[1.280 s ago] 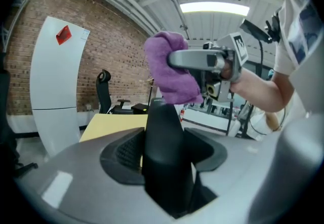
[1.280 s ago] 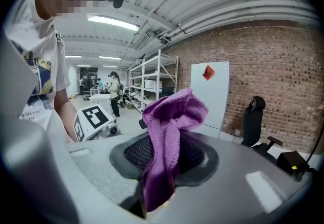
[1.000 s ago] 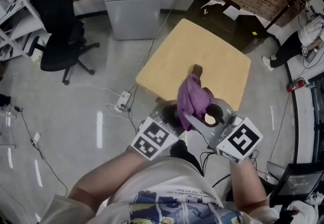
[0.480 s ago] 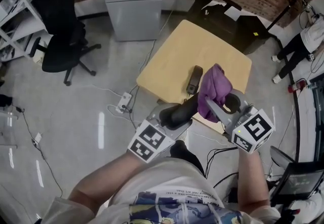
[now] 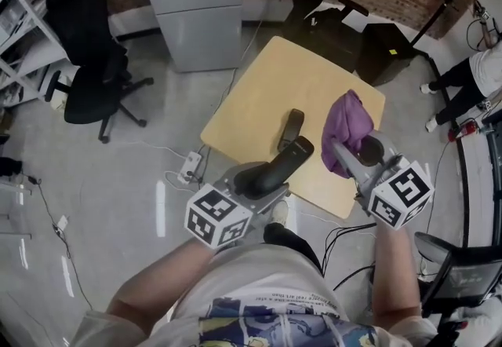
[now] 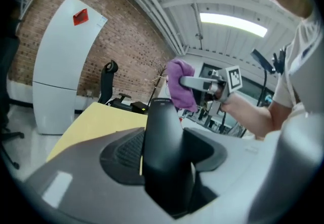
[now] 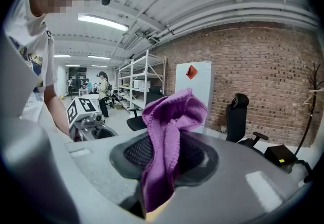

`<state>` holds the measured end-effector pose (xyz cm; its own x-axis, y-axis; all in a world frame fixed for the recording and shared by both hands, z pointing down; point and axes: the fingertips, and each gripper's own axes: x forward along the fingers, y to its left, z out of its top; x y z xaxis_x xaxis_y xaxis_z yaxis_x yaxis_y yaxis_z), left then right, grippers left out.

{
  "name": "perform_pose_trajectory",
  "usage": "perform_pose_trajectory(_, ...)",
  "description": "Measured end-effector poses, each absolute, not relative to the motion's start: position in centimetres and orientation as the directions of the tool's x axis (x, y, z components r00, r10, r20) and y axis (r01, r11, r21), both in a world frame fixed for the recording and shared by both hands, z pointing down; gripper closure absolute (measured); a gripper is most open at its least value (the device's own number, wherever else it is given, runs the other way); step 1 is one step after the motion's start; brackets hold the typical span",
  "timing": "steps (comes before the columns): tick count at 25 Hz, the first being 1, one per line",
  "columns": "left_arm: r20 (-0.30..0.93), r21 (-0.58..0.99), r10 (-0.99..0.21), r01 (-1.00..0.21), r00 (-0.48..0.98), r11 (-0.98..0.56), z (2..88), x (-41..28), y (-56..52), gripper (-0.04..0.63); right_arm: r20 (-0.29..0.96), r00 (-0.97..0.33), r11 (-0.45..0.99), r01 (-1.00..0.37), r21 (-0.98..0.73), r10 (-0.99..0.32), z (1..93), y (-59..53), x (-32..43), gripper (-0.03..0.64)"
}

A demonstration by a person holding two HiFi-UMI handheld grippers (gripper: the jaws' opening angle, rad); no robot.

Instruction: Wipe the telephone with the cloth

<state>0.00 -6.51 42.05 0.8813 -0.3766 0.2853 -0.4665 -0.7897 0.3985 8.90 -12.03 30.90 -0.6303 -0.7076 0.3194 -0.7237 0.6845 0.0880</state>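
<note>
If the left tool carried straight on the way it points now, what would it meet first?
Probably the purple cloth pinched in the right tool: it hangs almost dead ahead of the black handset that the left tool grips. Depth is unclear, so the tan table beneath could come first.

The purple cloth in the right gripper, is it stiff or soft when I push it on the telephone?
Probably floppy: the purple cloth droops and folds over between the right gripper's jaws, so it should bend around the telephone handset. It likely weighs little, since a pinch at one part carries all of it. Its knitted surface looks grippy, not slippery.
</note>
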Motion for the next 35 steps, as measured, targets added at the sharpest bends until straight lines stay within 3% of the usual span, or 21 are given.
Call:
perform_pose_trajectory(11,0.208,0.608,-0.409,-0.445,0.889,-0.658,41.1,1.7,-10.7,0.342,0.38,-0.685,0.738,-0.675,-0.012,-0.621,36.0,-13.2,10.0,0.511)
perform_pose_trajectory(21,0.08,0.811,-0.467,-0.33,0.881,-0.483,39.8,4.1,-14.2,0.341,0.37,-0.781,0.813,-0.573,-0.104,-0.503,38.1,-12.2,8.6,0.511)
perform_pose_trajectory(35,-0.007,0.89,-0.503,-0.224,0.865,-0.397,38.2,5.2,-17.8,0.342,0.383,-0.871,0.896,-0.401,-0.191,-0.308,40.4,-10.0,6.4,0.511)
